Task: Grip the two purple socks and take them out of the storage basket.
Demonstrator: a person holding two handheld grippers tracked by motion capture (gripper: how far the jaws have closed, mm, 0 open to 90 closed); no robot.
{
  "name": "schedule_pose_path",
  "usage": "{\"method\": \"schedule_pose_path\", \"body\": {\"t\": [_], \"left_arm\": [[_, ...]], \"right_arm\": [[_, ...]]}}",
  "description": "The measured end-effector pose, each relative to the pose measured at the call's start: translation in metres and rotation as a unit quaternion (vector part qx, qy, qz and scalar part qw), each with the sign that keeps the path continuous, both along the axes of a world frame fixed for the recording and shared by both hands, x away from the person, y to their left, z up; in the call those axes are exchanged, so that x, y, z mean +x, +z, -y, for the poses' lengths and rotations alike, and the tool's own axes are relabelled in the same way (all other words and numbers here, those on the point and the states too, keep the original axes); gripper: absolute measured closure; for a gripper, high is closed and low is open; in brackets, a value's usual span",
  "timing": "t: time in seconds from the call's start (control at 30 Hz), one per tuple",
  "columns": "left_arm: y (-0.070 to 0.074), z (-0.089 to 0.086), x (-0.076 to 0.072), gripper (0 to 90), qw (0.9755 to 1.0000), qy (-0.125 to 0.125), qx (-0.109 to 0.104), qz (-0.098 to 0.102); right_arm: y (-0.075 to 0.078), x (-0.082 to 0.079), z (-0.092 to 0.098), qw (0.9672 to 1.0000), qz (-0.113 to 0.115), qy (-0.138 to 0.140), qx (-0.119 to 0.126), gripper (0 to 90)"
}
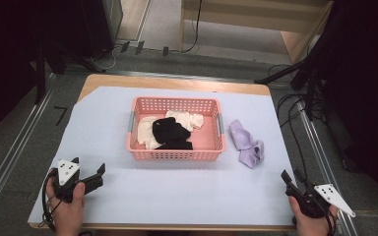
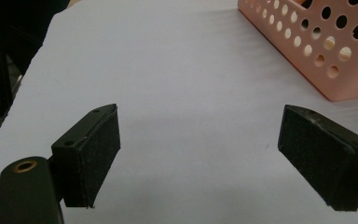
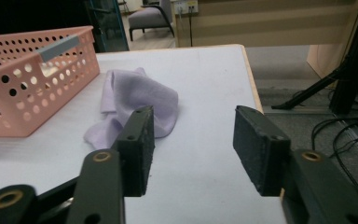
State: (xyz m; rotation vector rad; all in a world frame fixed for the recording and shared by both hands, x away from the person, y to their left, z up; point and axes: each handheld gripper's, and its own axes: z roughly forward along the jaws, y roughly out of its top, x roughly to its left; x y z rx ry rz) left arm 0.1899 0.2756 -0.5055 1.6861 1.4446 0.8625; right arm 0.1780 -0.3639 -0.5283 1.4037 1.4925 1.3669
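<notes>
In the high view a pink basket (image 1: 175, 153) sits at the centre of the frame on a pale sheet (image 1: 177, 196) that covers the table. Inside the basket lie a cream cloth (image 1: 146, 130) and a black cloth (image 1: 171, 130), the black one resting partly on top of the cream one. Just right of the basket, on the sheet and apart from its wall, lies a crumpled lilac cloth (image 1: 246, 143).

The right gripper (image 1: 292, 178) is at the lower right of the high view, held in the person's hand above the near right corner of the sheet, its jaws pointing up-frame and a little left toward the lilac cloth but well short of it. In the right gripper view its two black jaws stand well apart with nothing between the pads; the lilac cloth (image 3: 140, 100) lies beyond them in the centre-left of that frame, and the basket (image 3: 32, 93) fills the upper left.

The left gripper (image 1: 89, 173) is at the lower left of the high view, held over the near left part of the sheet, well apart from the basket. In the left gripper view its jaws stand wide open over bare sheet, holding nothing, with a corner of the basket (image 2: 317, 51) at the upper right.
</notes>
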Motion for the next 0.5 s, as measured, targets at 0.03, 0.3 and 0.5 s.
{"method": "schedule_pose_path", "body": {"t": [0.03, 0.3, 0.5], "left_arm": [[0.000, 0.000, 0.000, 14.0, 1.0000, 0.001, 0.000, 0.001], [0.000, 0.001, -0.001, 14.0, 1.0000, 0.004, 0.004, 0.004], [0.000, 0.002, 0.000, 13.9, 0.9999, 0.003, 0.010, 0.001]], "right_arm": [[0.000, -0.001, 0.000, 1.0000, 0.005, -0.002, 0.003, 44.1], [0.000, 0.001, -0.010, 0.9987, -0.004, 0.009, -0.050, 24.9], [0.000, 0.002, -0.012, 0.9980, -0.008, 0.010, -0.062, 21.4]]}}
